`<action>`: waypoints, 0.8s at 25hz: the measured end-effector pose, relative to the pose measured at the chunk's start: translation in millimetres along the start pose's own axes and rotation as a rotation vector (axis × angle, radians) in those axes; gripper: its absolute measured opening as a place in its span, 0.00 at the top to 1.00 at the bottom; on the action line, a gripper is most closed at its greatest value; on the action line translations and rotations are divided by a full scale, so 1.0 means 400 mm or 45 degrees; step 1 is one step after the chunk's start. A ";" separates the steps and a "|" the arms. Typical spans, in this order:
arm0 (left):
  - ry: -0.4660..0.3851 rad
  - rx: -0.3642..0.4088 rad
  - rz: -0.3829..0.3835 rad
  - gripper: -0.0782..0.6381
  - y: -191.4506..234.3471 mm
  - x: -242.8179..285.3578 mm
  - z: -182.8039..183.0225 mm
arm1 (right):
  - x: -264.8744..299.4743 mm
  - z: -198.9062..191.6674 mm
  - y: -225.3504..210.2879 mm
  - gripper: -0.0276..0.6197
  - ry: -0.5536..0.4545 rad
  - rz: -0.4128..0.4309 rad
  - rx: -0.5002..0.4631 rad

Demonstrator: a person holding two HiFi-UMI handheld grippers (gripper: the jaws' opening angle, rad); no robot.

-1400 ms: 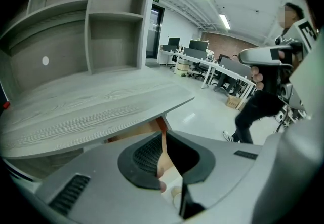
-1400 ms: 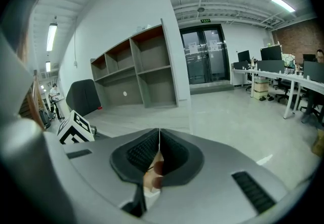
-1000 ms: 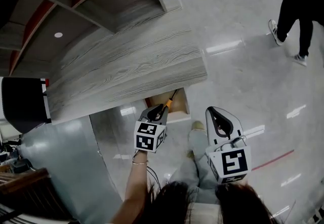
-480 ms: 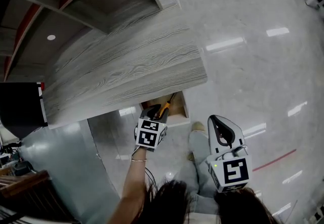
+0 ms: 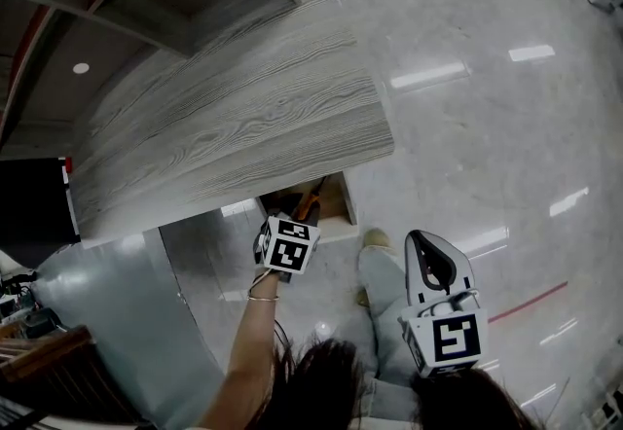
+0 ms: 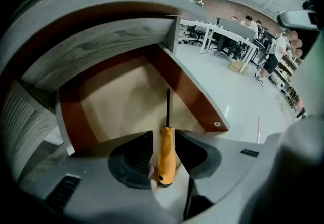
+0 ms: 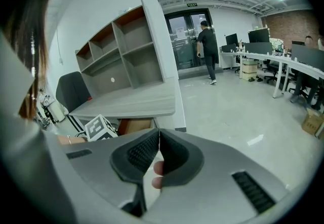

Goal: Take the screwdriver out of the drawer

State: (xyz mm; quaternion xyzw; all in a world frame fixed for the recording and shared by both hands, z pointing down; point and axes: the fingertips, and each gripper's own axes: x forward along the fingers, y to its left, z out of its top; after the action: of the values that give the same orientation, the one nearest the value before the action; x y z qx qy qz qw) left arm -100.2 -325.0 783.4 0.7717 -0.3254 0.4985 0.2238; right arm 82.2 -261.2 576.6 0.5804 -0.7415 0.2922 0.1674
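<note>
The screwdriver (image 6: 166,153), orange handle and black shaft, lies along the tan bottom of the open drawer (image 6: 188,90), shaft pointing to the drawer's back. My left gripper (image 6: 166,139) points steeply down into the drawer. Its jaws are opening, with the handle between the pads and a thin gap showing at the left pad. From the head view, the left gripper (image 5: 298,214) hangs over the drawer (image 5: 341,200) under the desk's front edge, and a bit of orange screwdriver (image 5: 311,195) shows past it. My right gripper (image 5: 422,241) is shut and empty, held to the right over the floor.
The grey wood-grain desk top (image 5: 234,126) overhangs the drawer. Shelves (image 7: 121,50) stand behind it and a dark chair (image 7: 73,91) to its left. Glossy floor (image 5: 487,126) spreads to the right. A person (image 7: 208,50) stands far off by the glass doors.
My left gripper has sunk into the drawer with the screwdriver and its jaws have spread apart. The right gripper has dropped a little. The walking person has left the head view.
</note>
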 end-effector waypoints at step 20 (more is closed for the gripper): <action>0.079 0.196 0.213 0.70 -0.008 0.061 -0.025 | -0.013 -0.060 -0.045 0.91 0.044 -0.042 0.046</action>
State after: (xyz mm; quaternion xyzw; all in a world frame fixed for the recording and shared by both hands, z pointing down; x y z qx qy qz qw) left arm -97.1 -323.0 809.8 0.7410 -0.3422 0.5627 0.1314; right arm 98.7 -244.9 596.4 0.5903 -0.7234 0.3128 0.1745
